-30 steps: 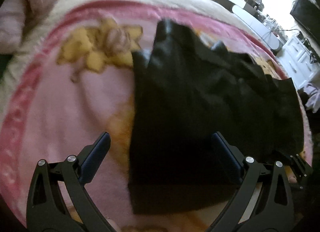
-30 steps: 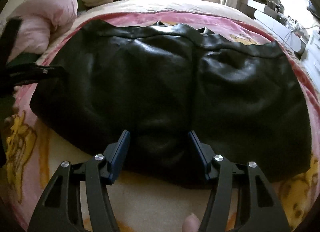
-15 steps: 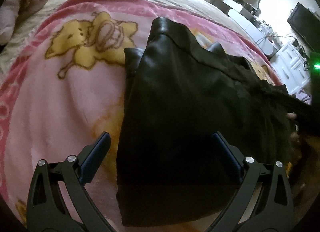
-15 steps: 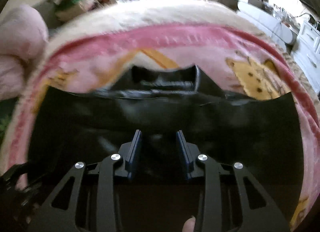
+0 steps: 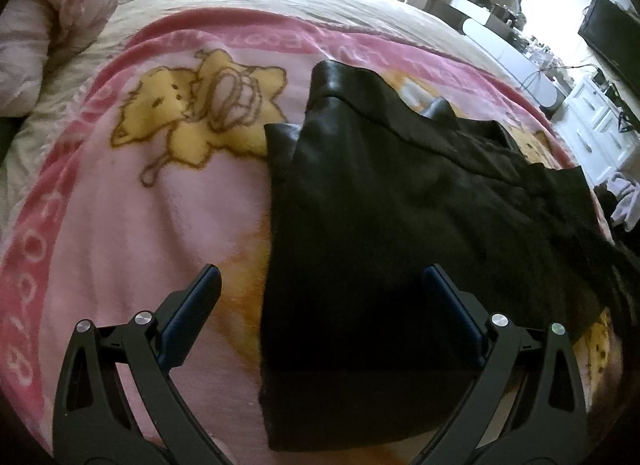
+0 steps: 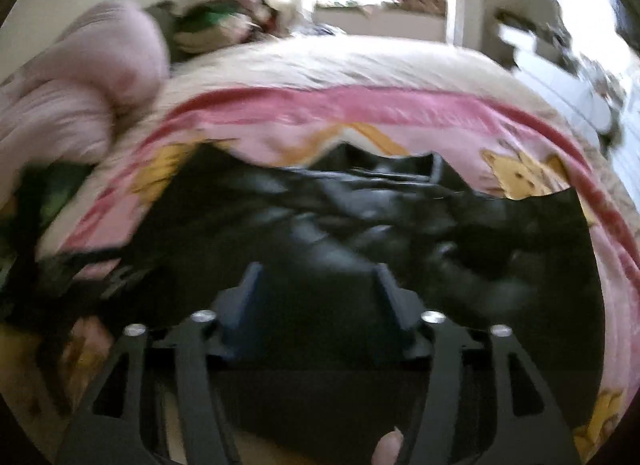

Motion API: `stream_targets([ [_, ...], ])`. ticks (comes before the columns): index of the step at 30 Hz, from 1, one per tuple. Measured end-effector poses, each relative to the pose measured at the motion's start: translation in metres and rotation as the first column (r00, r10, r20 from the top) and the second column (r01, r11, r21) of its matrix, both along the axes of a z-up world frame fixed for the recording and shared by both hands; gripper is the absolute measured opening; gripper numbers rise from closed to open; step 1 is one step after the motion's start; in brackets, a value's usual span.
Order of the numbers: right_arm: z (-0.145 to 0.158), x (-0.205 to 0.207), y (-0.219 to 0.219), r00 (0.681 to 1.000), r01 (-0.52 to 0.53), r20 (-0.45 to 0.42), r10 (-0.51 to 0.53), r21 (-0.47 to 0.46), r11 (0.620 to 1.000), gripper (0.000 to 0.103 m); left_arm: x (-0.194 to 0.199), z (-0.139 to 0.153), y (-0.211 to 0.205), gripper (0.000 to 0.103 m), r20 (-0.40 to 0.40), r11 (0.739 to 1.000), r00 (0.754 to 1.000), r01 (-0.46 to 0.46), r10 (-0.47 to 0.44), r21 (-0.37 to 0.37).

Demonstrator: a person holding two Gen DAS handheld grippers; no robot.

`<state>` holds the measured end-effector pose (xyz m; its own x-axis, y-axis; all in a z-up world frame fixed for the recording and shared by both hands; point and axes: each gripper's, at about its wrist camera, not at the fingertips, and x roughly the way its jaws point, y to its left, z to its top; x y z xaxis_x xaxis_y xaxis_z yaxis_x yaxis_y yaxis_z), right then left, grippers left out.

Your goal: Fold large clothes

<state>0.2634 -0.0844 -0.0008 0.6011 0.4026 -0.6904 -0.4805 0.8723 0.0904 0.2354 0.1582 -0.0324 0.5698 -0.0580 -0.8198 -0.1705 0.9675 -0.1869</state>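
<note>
Pink blanket [image 5: 120, 225] bears one black garment [image 5: 400, 225]; left gripper [image 5: 320, 285] and right gripper [image 6: 318, 277] gape empty.

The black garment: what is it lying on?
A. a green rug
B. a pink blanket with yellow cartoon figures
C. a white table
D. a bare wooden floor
B: the garment is spread on a pink blanket printed with yellow cartoon figures.

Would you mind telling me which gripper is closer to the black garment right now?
Right. The right gripper is down on the black garment, fabric between its fingers; the left gripper hovers open above its near-left edge.
</note>
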Motion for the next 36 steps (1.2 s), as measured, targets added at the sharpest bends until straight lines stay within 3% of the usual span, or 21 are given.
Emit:
stream_targets([
  [4,-0.009,-0.057,0.023,0.983,-0.149,0.097,0.156,-0.073,0.986,0.088,-0.002,0.004,0.009,0.095,0.002,0.999,1.0,-0.03,0.03,0.016],
  [7,-0.029,-0.095,0.06,0.933,-0.242,0.2,0.299,-0.267,0.933,0.092,-0.003,0.006,0.017,0.095,0.0,0.998,0.999,-0.05,0.05,0.024],
  [11,-0.055,-0.109,0.097,0.887,-0.252,0.25,0.388,-0.442,0.861,0.092,-0.003,0.007,0.031,0.095,-0.006,0.997,0.997,-0.074,0.074,0.002],
  [17,-0.078,-0.097,0.133,0.877,-0.217,0.261,0.403,-0.534,0.817,0.092,-0.006,0.013,0.051,0.095,0.007,0.993,0.993,-0.116,0.116,-0.014],
  [23,-0.082,-0.082,0.157,0.871,-0.196,0.282,0.402,-0.553,0.81,0.091,-0.009,0.015,0.065,0.095,0.003,0.988,0.989,-0.146,0.146,-0.045],
  [24,-0.082,-0.081,0.16,0.866,-0.19,0.294,0.404,-0.553,0.811,0.088,-0.008,0.015,0.066,0.095,0.002,0.988,0.989,-0.146,0.146,-0.049],
  [29,-0.067,-0.096,0.157,0.819,-0.194,0.377,0.431,-0.526,0.828,0.046,-0.007,0.013,0.065,0.094,0.0,0.985,0.993,-0.118,0.119,-0.13],
  [32,-0.06,-0.106,0.152,0.795,-0.172,0.425,0.432,-0.525,0.833,0.034,-0.007,0.012,0.062,0.094,0.011,0.968,0.996,-0.079,0.084,-0.239],
  [34,-0.053,-0.111,0.147,0.79,-0.163,0.445,0.423,-0.513,0.843,0.029,-0.006,0.008,0.06,0.094,0.018,0.934,0.999,-0.039,0.049,-0.356],
  [36,-0.048,-0.113,0.143,0.783,-0.154,0.462,0.416,-0.504,0.85,0.025,-0.006,0.006,0.057,0.094,0.022,0.913,0.999,-0.023,0.035,-0.407],
])
